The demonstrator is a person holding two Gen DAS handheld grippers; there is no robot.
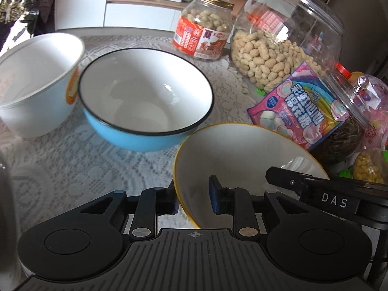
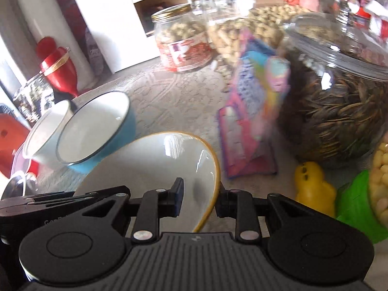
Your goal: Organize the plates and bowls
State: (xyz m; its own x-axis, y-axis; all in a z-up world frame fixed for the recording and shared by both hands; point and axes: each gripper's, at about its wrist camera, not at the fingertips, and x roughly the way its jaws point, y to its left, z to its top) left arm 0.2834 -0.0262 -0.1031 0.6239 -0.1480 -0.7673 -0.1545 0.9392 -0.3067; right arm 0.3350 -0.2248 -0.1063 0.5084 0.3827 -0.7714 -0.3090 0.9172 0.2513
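Observation:
A yellow-rimmed white bowl (image 1: pixel 240 160) is tilted above the lace-covered table. My left gripper (image 1: pixel 194 198) straddles its left rim, one finger outside and one inside, with a gap to the inner pad. My right gripper (image 2: pixel 200 200) straddles the opposite rim of the same bowl (image 2: pixel 157 160); the right gripper also shows in the left wrist view (image 1: pixel 315 189). A blue bowl with a black rim (image 1: pixel 145 97) stands behind it, and a white bowl (image 1: pixel 36 82) sits to its left; both show in the right wrist view, blue (image 2: pixel 97 131) and white (image 2: pixel 46 133).
A peanut jar with a red label (image 1: pixel 206 31), a large glass peanut jar (image 1: pixel 286 38), a pink marshmallow packet (image 1: pixel 303 106) and a jar of sunflower seeds (image 2: pixel 339 101) crowd the right. A yellow toy (image 2: pixel 312 184) and a green item (image 2: pixel 359 203) lie near the right gripper.

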